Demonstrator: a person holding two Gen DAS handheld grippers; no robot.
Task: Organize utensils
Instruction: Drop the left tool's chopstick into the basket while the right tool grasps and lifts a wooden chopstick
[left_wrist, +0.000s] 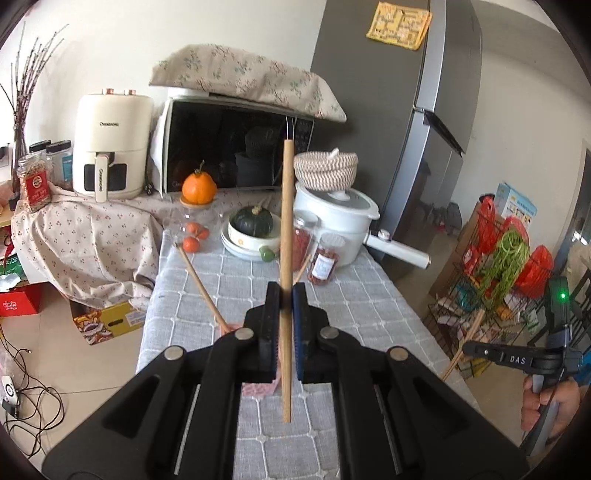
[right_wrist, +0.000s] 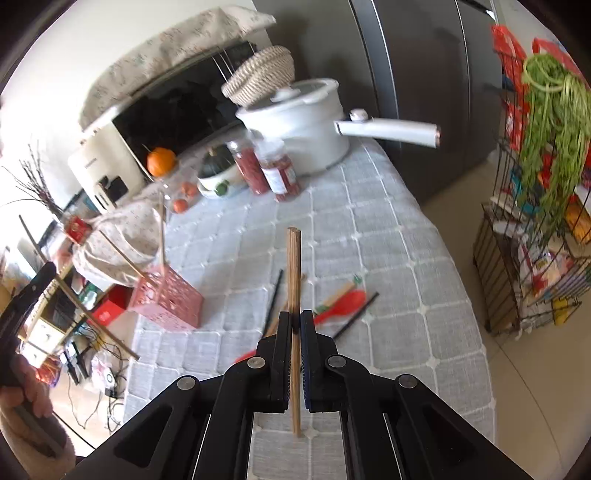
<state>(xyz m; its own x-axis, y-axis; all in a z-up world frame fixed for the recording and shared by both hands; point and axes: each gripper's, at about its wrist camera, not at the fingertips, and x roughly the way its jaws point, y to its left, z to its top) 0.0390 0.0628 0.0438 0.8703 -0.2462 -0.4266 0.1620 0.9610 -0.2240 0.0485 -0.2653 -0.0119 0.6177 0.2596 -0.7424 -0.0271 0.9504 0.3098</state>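
Note:
My left gripper (left_wrist: 285, 295) is shut on a wooden chopstick (left_wrist: 286, 221) held upright above the table. Below it a pink holder (left_wrist: 258, 387) shows between the jaws, with another chopstick (left_wrist: 199, 284) leaning out. My right gripper (right_wrist: 294, 319) is shut on a pair of wooden chopsticks (right_wrist: 294, 266), held upright. In the right wrist view the pink perforated holder (right_wrist: 168, 301) stands on the checked tablecloth (right_wrist: 369, 258) with chopsticks in it. A red spoon (right_wrist: 341, 304), black chopsticks (right_wrist: 273, 299) and another wooden utensil lie on the cloth beyond the right gripper.
At the back stand a white pot with a long handle (right_wrist: 303, 125), two jars of red contents (right_wrist: 275, 170), a bowl with a green squash (left_wrist: 255, 225), oranges (left_wrist: 198, 186), a microwave (left_wrist: 229, 147) and an air fryer (left_wrist: 110, 144). A fridge (left_wrist: 399, 110) and wire rack (right_wrist: 535, 221) stand right.

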